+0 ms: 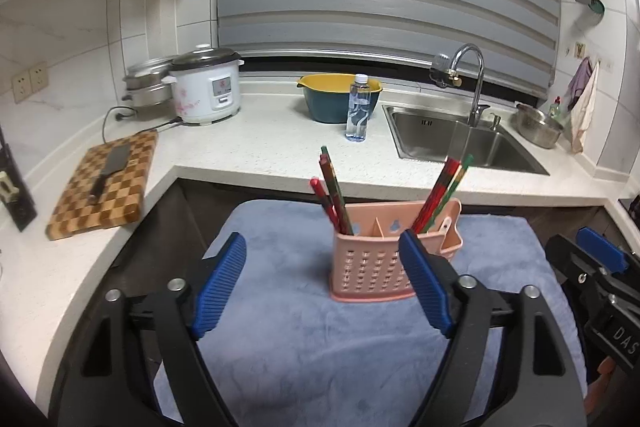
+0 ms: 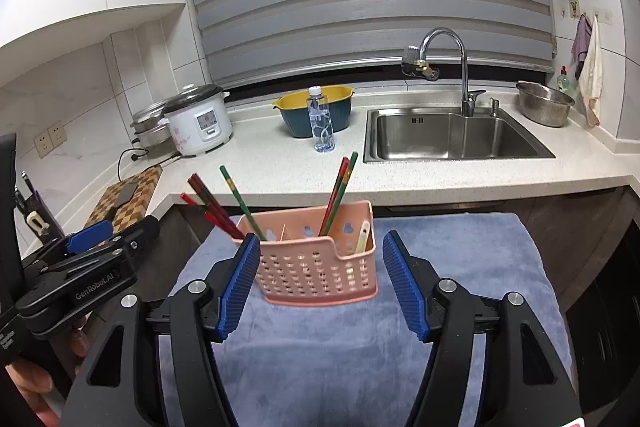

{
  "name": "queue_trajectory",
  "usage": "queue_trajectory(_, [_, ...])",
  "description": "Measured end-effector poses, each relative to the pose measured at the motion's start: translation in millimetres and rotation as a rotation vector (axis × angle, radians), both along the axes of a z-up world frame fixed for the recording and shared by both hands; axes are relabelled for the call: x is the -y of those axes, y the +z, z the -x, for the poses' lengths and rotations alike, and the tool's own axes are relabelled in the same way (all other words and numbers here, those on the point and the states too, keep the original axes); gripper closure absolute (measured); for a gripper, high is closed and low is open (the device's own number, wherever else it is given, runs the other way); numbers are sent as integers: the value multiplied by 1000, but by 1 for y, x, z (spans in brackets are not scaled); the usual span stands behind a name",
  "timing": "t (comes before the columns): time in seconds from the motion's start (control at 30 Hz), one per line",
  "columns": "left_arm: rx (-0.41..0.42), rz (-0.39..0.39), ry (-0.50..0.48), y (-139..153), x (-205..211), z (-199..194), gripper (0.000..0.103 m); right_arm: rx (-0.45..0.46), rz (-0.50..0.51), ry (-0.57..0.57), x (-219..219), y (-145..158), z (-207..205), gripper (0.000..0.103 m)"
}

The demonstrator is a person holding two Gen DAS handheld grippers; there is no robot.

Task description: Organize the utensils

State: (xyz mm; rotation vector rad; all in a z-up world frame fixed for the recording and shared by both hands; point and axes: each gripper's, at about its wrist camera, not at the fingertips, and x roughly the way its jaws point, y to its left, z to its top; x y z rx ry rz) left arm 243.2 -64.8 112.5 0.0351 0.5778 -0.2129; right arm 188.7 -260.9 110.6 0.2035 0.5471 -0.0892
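Note:
A pink perforated utensil caddy (image 1: pixel 370 267) (image 2: pixel 316 267) stands upright on a blue-grey towel (image 1: pixel 320 347) (image 2: pixel 340 347). Red and green chopsticks lean out of its left compartment (image 1: pixel 332 195) (image 2: pixel 216 207) and its right compartment (image 1: pixel 440 191) (image 2: pixel 340 191). A pale spoon handle (image 2: pixel 363 237) sits in the caddy's side pocket. My left gripper (image 1: pixel 324 283) is open and empty, just in front of the caddy. My right gripper (image 2: pixel 320 287) is open and empty, its pads on either side of the caddy, apart from it.
White counter behind holds a water bottle (image 1: pixel 357 107), a yellow-and-blue bowl (image 1: pixel 340 95), a rice cooker (image 1: pixel 206 85), a checkered cutting board with a cleaver (image 1: pixel 108 179), and a steel sink (image 1: pixel 460 139) with a faucet. A metal colander (image 2: pixel 544 103) sits at right.

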Motion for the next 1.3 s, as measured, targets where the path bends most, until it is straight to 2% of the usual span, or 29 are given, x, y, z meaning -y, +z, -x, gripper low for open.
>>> queue_trajectory(0.17, [-10, -29, 3, -6, 2, 20, 23, -28, 12, -2, -6, 0, 19, 40])
queue_trajectory(0.37, [-17, -33, 10, -8, 1, 39, 15, -42, 87, -21, -18, 1, 38, 27])
queue_trajectory(1.0, [-56, -66, 24, -23, -8, 66, 10, -92, 79, -22, -27, -15, 62, 25])
queue_trajectory(1.07, [-59, -67, 23, -24, -8, 67, 9, -97, 80, -17, -28, -17, 63, 19])
queue_trajectory(1.23, [-68, -72, 24, -28, -8, 70, 8, -109, 85, -8, -33, -22, 63, 18])
queue_trajectory(1.27, [-71, -74, 25, -30, -9, 70, 8, -114, 84, -9, -33, -24, 63, 15])
queue_trajectory(1.3, [-76, -77, 27, -31, -9, 70, 7, -117, 84, -9, -34, -26, 63, 8])
